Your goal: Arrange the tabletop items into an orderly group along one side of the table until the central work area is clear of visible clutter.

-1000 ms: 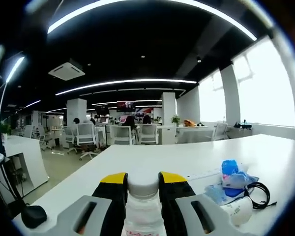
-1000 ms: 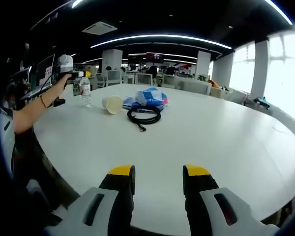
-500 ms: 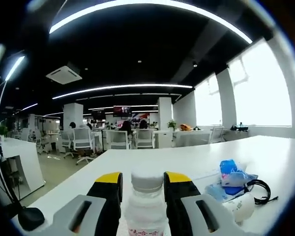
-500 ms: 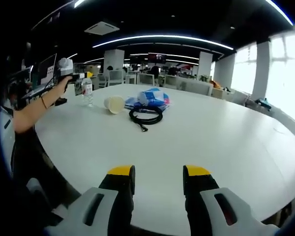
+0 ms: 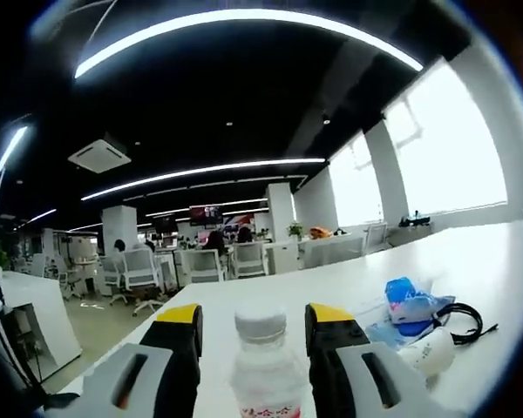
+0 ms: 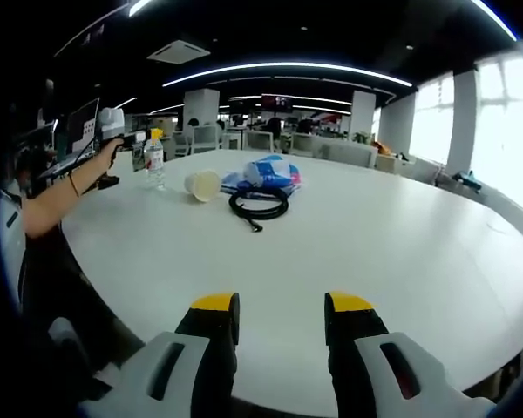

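A clear water bottle (image 5: pixel 263 374) with a white cap stands on the white table between the jaws of my left gripper (image 5: pixel 254 318). The jaws are open, with a gap on each side of the cap. In the right gripper view the same bottle (image 6: pixel 154 162) stands at the table's far left edge, where a person's hand holds the left gripper (image 6: pixel 138 139) up to it. A paper cup (image 6: pixel 200 185) lies on its side, beside a blue packet (image 6: pixel 267 172) and a coiled black cable (image 6: pixel 257 205). My right gripper (image 6: pixel 279 315) is open over the near table edge, holding nothing.
The wide white table (image 6: pixel 375 235) stretches bare to the right of the cluster. In the left gripper view the cup (image 5: pixel 428 353), packet (image 5: pixel 410 305) and cable (image 5: pixel 463 322) lie to the bottle's right. Office chairs (image 5: pixel 141 270) and desks stand beyond; windows (image 5: pixel 453 139) line the right wall.
My left gripper's jaws have spread apart and let go of the bottle, which stands on the table. That view has tilted upward slightly. The right gripper has not moved.
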Demonstrator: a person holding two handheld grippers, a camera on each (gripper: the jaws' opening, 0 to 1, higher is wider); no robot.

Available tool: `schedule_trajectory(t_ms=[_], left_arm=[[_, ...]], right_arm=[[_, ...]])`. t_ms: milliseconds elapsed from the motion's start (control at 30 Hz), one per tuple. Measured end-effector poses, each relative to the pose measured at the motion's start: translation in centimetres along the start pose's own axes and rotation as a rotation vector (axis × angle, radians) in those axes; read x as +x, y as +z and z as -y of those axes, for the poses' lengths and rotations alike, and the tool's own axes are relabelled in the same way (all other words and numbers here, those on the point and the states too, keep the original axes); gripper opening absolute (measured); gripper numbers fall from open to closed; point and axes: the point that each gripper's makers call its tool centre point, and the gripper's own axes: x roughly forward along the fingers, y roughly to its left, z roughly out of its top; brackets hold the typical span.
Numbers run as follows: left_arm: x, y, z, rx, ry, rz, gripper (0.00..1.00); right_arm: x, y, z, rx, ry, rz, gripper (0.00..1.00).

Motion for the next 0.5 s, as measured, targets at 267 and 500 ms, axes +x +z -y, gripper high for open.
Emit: schedule_trajectory(t_ms=[267, 500], left_arm=[[-0.1, -0.1, 1.0, 0.094, -0.028, -0.005, 0.52], [-1.2, 0.9, 1.3, 0.121, -0.032, 0.043, 0.53]], right_arm=[[-0.1, 0.1, -0.2, 0.002, 0.009, 0.007, 0.38], [-0.1, -0.5, -0.4, -0.040, 0.008, -0.019, 0.41]])
